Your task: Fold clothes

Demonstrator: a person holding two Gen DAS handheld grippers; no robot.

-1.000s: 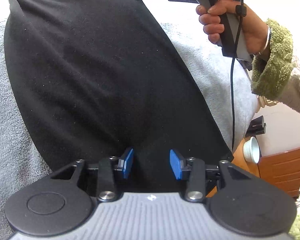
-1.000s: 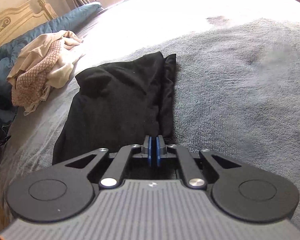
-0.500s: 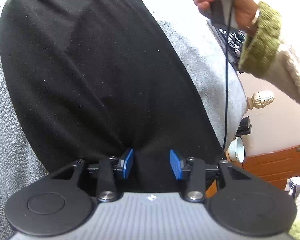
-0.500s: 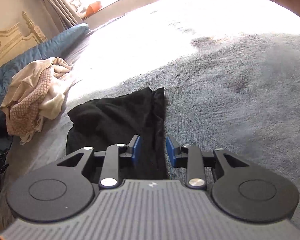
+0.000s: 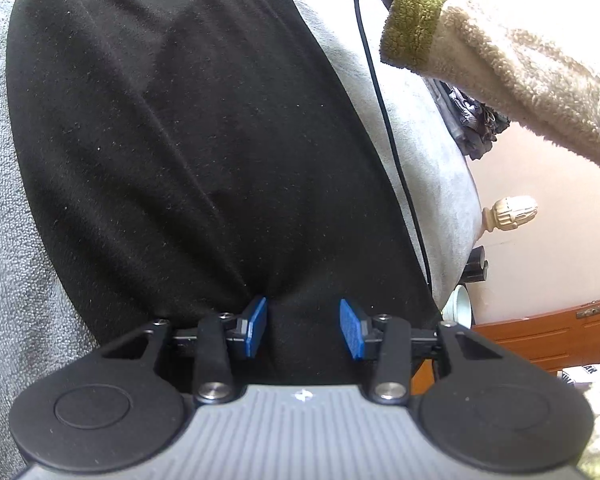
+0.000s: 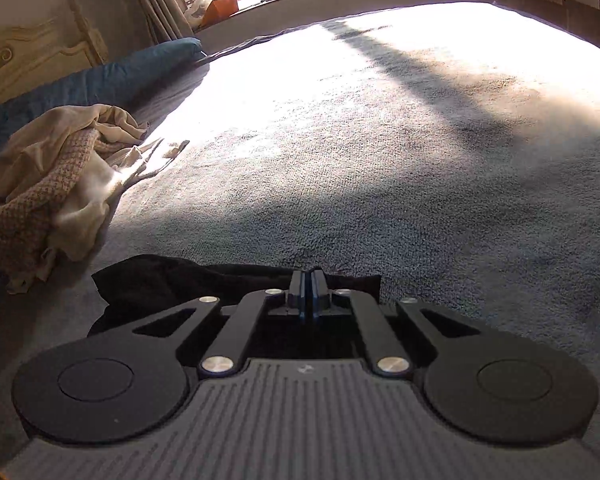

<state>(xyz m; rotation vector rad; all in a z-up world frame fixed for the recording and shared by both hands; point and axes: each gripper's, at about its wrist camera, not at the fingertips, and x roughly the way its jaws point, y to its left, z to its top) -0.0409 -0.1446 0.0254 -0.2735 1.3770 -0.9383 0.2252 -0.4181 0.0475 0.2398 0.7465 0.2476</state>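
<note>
Left wrist view first: the left gripper (image 5: 303, 328) holds its blue pads partly apart, exactly as wide as a second ago, with a bunched ridge of the black soft-fabric garment (image 5: 188, 128) rising between them. Whether the pads actually press that ridge I cannot tell; the cloth does pucker toward the left pad. Beyond the pads the garment stretches away as a long smooth panel across the grey terry bed cover (image 5: 8, 240). Beyond the garment's far end, the person's cream fleece sleeve with an olive cuff (image 5: 500, 64) now fills the upper corner, where a second ago the whole hand and handle showed.

Right wrist view: the right gripper (image 6: 309, 292) has its pads pressed flat together at the garment's near edge. They were shut a second ago, sprang open half a second ago, and are shut again now, so this looks like a release and re-grip further along the hem; whether cloth is truly pinched is hidden by the fingers. The garment showed well ahead of this gripper before; now only a dark strip peeks out beside the fingers. A crumpled beige and pink knit heap (image 6: 56, 184) lies well beyond the garment.

My reading is that both ends are being readied for the next fold.
</note>
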